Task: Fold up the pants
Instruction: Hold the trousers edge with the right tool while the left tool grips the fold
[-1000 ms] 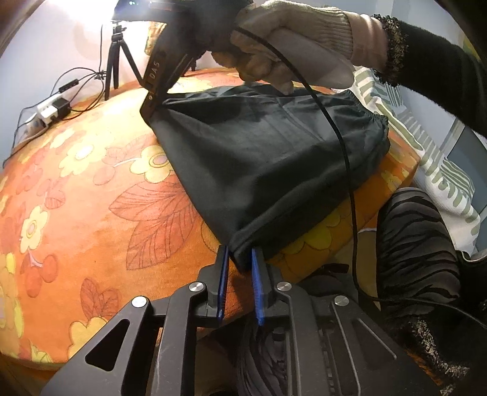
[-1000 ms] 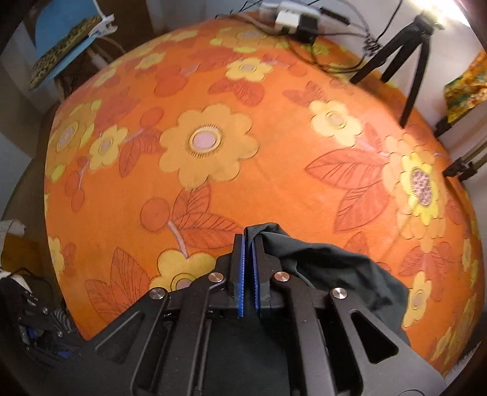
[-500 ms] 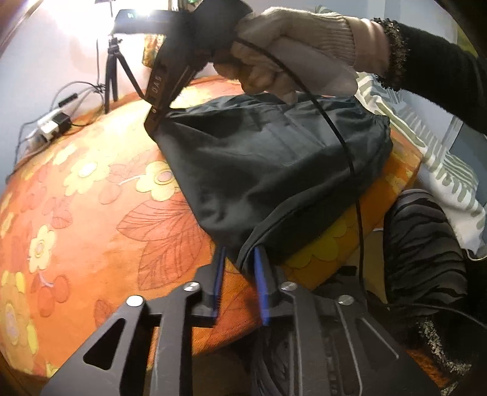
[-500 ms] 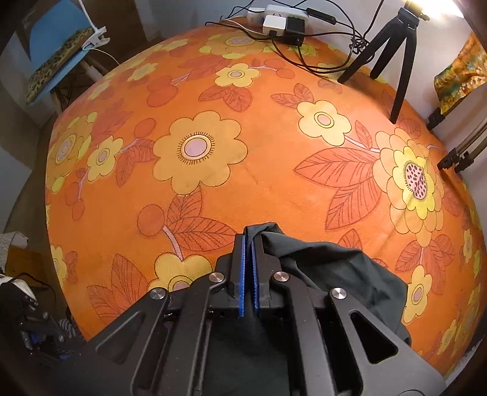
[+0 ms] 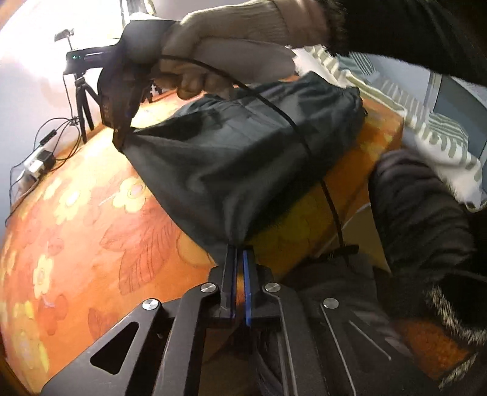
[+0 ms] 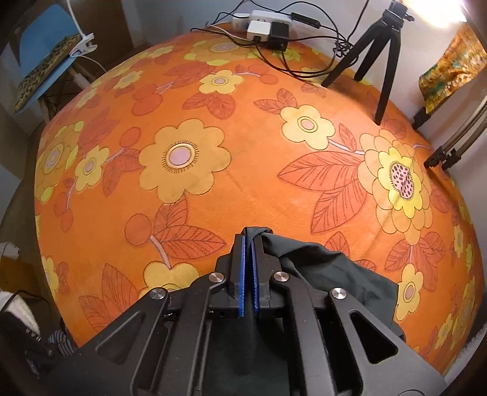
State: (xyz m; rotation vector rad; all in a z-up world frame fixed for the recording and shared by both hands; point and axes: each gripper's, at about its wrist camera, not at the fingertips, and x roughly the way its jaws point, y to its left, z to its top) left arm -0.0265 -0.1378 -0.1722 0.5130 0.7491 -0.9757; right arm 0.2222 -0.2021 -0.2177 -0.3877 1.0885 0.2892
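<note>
The black pants hang stretched above the orange flowered bed cover. My left gripper is shut on the near corner of the pants. In the left wrist view my right gripper, held by a gloved hand, pinches the far corner and lifts it. In the right wrist view my right gripper is shut on a fold of the pants, which trail back to the right under it.
A black tripod stands at the far side of the bed cover, next to a power strip with cables. A striped pillow lies at the right. A blue chair stands off the left edge.
My left gripper has closed on the near corner of the pants. Both grippers have lifted the pants higher off the bed, and the right one has risen above the cover.
</note>
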